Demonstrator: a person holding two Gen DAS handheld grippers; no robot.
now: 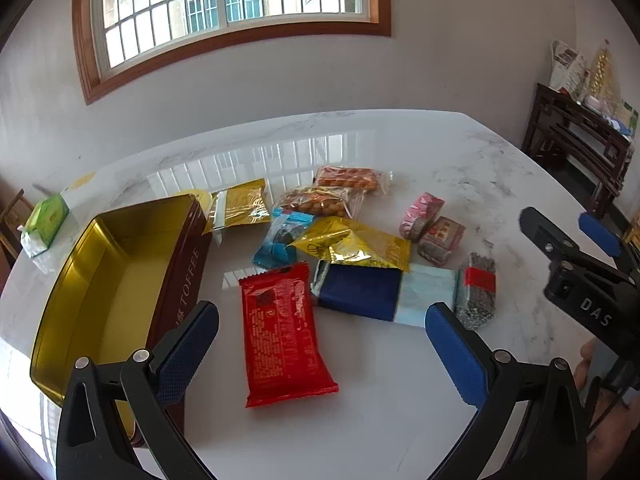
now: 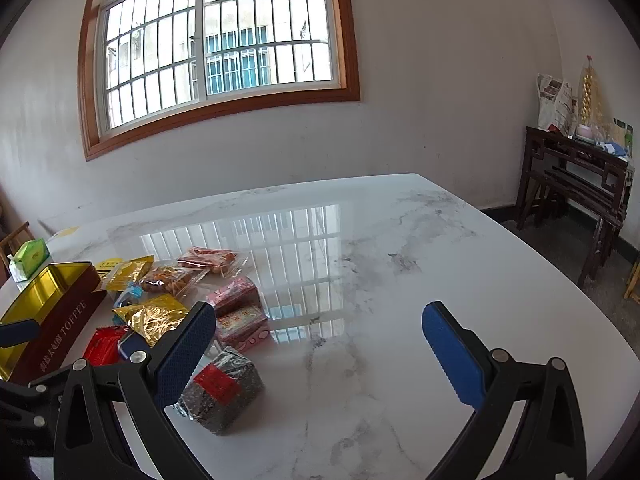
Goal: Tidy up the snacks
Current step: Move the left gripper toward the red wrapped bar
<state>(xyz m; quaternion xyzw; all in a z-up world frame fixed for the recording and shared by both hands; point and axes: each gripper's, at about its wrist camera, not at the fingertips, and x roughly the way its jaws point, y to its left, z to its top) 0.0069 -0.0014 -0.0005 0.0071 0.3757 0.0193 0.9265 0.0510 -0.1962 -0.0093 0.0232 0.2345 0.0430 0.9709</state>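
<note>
Both tools wide, empty: left tool (image 1: 322, 354) over red packet (image 1: 284, 334); right tool (image 2: 320, 354) above bench (image 2: 400, 280). Open toffee tin (image 1: 116, 280) beside snacks.

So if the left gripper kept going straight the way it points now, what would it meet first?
Most likely the red snack packet, lying flat on the table between the open left gripper's fingers; depth is hard to judge.

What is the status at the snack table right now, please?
Left hand-held gripper and right hand-held gripper open, empty. Toffee tin empty; snacks on table, red packet nearest left. Nothing blocking.
</note>
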